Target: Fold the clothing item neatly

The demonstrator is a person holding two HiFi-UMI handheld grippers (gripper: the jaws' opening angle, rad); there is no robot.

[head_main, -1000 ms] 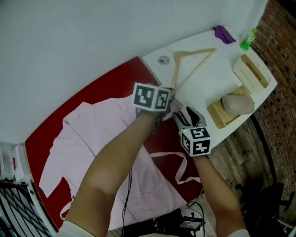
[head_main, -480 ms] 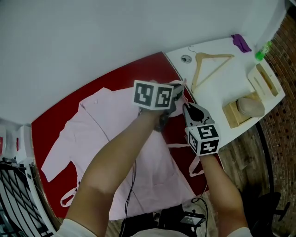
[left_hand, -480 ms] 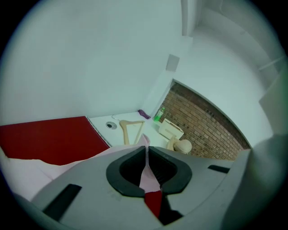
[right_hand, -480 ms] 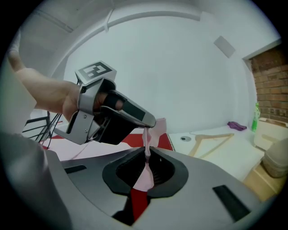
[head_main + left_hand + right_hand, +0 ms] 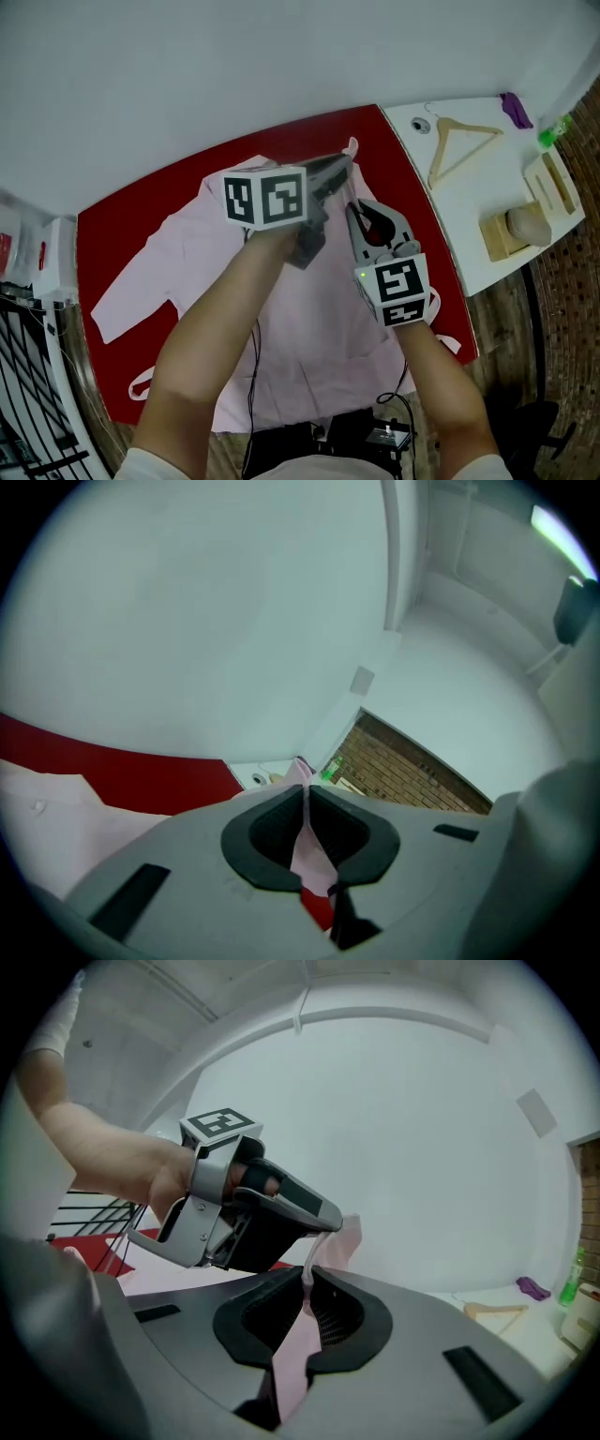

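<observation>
Left gripper (image 5: 339, 171) and right gripper (image 5: 353, 208), which has just closed, both pinch the lifted shirt (image 5: 178, 253) edge between their fingers (image 5: 258, 1321); the shirt body lies to their left, lower.

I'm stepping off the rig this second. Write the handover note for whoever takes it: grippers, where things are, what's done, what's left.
Left gripper: jaws shut on a pinch of the pink garment.
Right gripper: jaws have just closed on the fabric close beside the left one.
Garment: spread open on the red table, with its far right corner lifted by both grippers. One sleeve lies flat at the left.
Done: corner gripped. No fold shows yet.
Left: probably carry the held corner across, lay it down, then finish the folds.
</observation>
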